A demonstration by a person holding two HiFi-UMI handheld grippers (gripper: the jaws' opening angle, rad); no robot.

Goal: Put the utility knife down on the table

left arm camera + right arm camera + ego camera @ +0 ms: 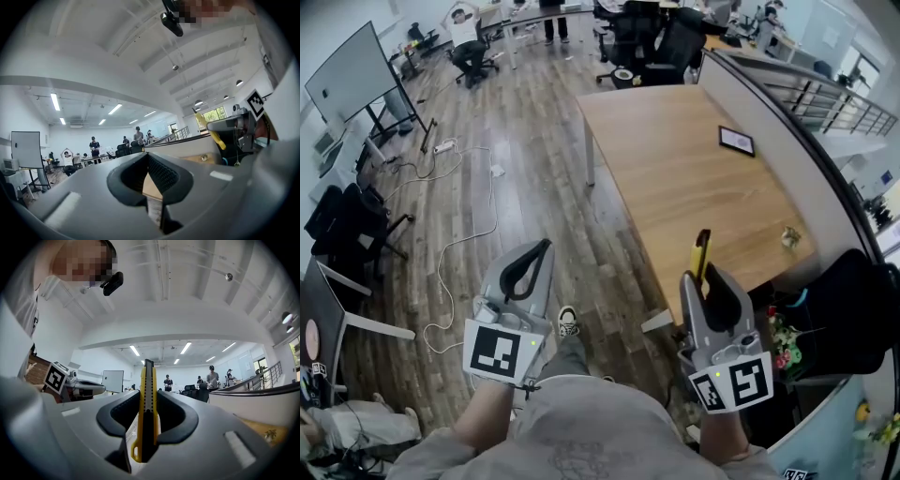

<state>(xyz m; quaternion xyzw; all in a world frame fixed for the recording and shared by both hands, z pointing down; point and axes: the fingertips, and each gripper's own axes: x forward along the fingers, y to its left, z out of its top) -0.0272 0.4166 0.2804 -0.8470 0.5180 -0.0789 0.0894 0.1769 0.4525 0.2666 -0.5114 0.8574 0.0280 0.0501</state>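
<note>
- Plank floor [516, 187]: spreads left of and before the table; a pale cable [450, 253] trails across it, well apart from the table's legs.
- Table [675, 169]: light wooden top, seen from steeply above, and the landmark for every place given here.
- Right gripper [705, 272]: held at the table's near edge. Its jaws are pressed against both flat sides of the utility knife, with no gap left between pads and handle.
- Left gripper [547, 246]: held off the table's near left side, above the floor. Its jaw tips meet, and the hollow between the pads holds nothing; only table top and floor show through it.
- Utility knife [703, 248]: yellow body with a black centre strip. It is clamped in the right gripper and stands past the jaw tips, pointing across the table's near edge. It is carried in the gripper, not lying on the top.
- Dark flat device [736, 141]: lies on the table towards its far right side.
- Small pale thing [788, 236]: sits at the table's near right corner; its kind cannot be made out.
</note>
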